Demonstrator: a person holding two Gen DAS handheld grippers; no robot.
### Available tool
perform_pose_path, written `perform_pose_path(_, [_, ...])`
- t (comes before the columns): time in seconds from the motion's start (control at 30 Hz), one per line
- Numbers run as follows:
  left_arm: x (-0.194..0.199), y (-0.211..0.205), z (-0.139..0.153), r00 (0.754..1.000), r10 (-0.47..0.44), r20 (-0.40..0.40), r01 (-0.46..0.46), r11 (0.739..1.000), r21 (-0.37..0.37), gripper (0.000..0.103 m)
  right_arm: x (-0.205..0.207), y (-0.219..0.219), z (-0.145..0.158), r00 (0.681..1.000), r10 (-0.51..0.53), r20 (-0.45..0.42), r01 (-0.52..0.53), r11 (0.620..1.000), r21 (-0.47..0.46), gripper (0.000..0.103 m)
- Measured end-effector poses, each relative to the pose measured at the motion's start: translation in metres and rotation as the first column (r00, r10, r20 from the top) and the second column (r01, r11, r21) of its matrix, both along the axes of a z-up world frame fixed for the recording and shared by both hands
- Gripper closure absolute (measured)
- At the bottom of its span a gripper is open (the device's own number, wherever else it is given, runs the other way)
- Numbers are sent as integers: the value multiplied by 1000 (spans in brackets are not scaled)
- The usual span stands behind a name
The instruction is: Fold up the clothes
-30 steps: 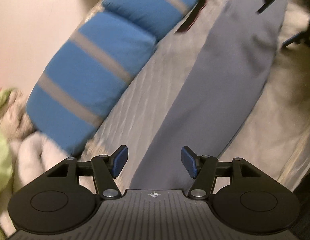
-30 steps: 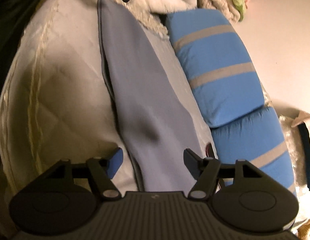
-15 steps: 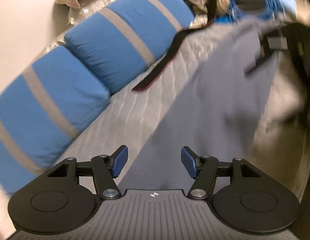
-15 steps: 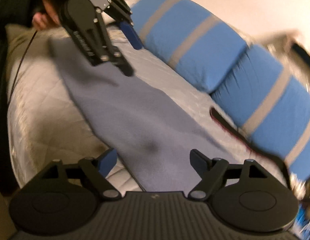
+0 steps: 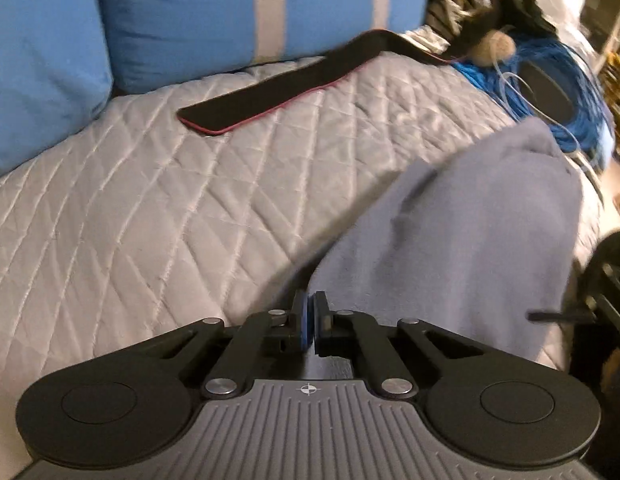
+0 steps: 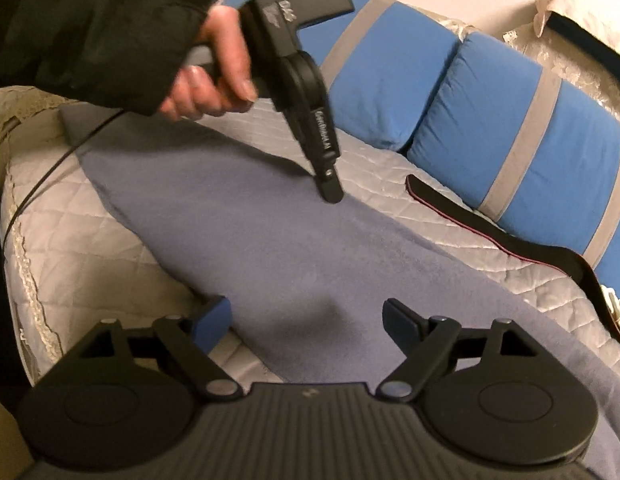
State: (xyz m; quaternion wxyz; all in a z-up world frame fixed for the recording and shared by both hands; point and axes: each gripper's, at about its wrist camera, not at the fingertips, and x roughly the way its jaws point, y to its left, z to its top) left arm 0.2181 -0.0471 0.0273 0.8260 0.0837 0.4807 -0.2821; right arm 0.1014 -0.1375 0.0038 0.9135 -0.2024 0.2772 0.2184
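A long grey-blue cloth lies flat along the quilted bed; it also shows in the left wrist view. My left gripper is shut, its fingertips at the cloth's far long edge. Whether cloth is pinched between the pads is hidden. In the right wrist view the left gripper points down onto that edge, held by a hand. My right gripper is open, its fingers either side of the cloth's near end, low over it.
Blue pillows with grey stripes line the far side of the bed. A black strap with a red edge lies on the quilt by the pillows. A coil of blue cable sits at the bed's end.
My left gripper has swung round, dropped to the cloth's far edge and shut. My right gripper stays open and has turned to look across the bed.
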Motion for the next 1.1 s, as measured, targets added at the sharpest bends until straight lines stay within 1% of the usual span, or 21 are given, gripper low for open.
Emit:
perform_pose_path(0.07, [9,3,-2,999,44,10,-44,999,7,101,-2,2,-2,1000,26,7,-26,999,-20,13])
perform_pose_path(0.13, [14,1,-4,998,66,23,-66,998,18,101,-7,7,-5,998,56,26,-55,997,-55,13])
perform_pose_path(0.2, [15,-6,-9,997,65,35,-67,996,52,100,-12,12,-9,996,76,56,-70,993,-98,13])
perform_pose_path(0.27, [11,-12,-11,998,59,37,-62,995,74,100,-14,13,-10,994,80,71,-71,990,-121,13])
perform_pose_path(0.37, [1,-13,-7,998,39,56,-45,995,93,99,-14,13,-11,994,79,78,-68,989,-134,13])
perform_pose_path(0.43, [-7,-10,-2,998,34,61,-39,996,86,99,-15,13,-11,992,88,87,-75,987,-140,14])
perform_pose_path(0.47, [-10,-8,2,997,34,65,-39,996,81,97,-16,15,-13,991,98,95,-83,985,-154,14])
perform_pose_path(0.5, [-16,-4,7,996,37,81,-43,996,82,87,-18,17,-14,988,111,105,-91,981,-173,15])
perform_pose_path(0.53, [-23,-1,12,994,40,104,-49,995,86,81,-21,21,-17,984,130,120,-104,973,-208,15])
perform_pose_path(0.57, [-31,3,18,991,44,126,-56,994,90,72,-24,24,-19,980,151,133,-115,963,-243,17])
perform_pose_path(0.6, [-38,7,23,988,42,150,-57,994,94,68,-27,28,-22,974,172,148,-126,951,-281,19])
perform_pose_path(0.63, [-44,10,27,984,36,172,-54,994,100,67,-31,33,-26,965,200,169,-135,933,-333,20])
perform_pose_path(0.7, [-55,17,35,982,30,188,-52,992,113,66,-39,44,-34,944,257,208,-144,885,-442,25])
perform_pose_path(0.73, [-58,19,37,981,32,189,-55,992,118,66,-42,49,-40,933,284,223,-140,853,-503,26])
perform_pose_path(0.77, [-61,22,39,981,37,193,-61,990,123,66,-45,54,-46,920,315,233,-135,813,-567,29])
perform_pose_path(0.83, [-67,28,42,978,49,201,-76,989,130,66,-50,62,-56,897,367,248,-120,741,-661,31])
perform_pose_path(0.87, [-70,31,43,977,55,207,-82,989,126,66,-51,65,-60,890,386,244,-117,710,-694,33])
perform_pose_path(0.93, [-76,37,47,973,70,219,-97,989,112,66,-51,69,-65,880,416,229,-125,668,-734,34])
perform_pose_path(1.03, [-83,46,54,966,98,240,-122,989,85,66,-44,74,-70,872,433,228,-114,632,-767,38])
perform_pose_path(1.07, [-84,49,56,963,110,246,-132,988,77,66,-40,74,-70,874,433,221,-117,629,-769,48])
perform_pose_path(1.1, [-85,50,58,961,119,249,-140,988,71,66,-37,74,-72,880,429,205,-125,625,-771,91])
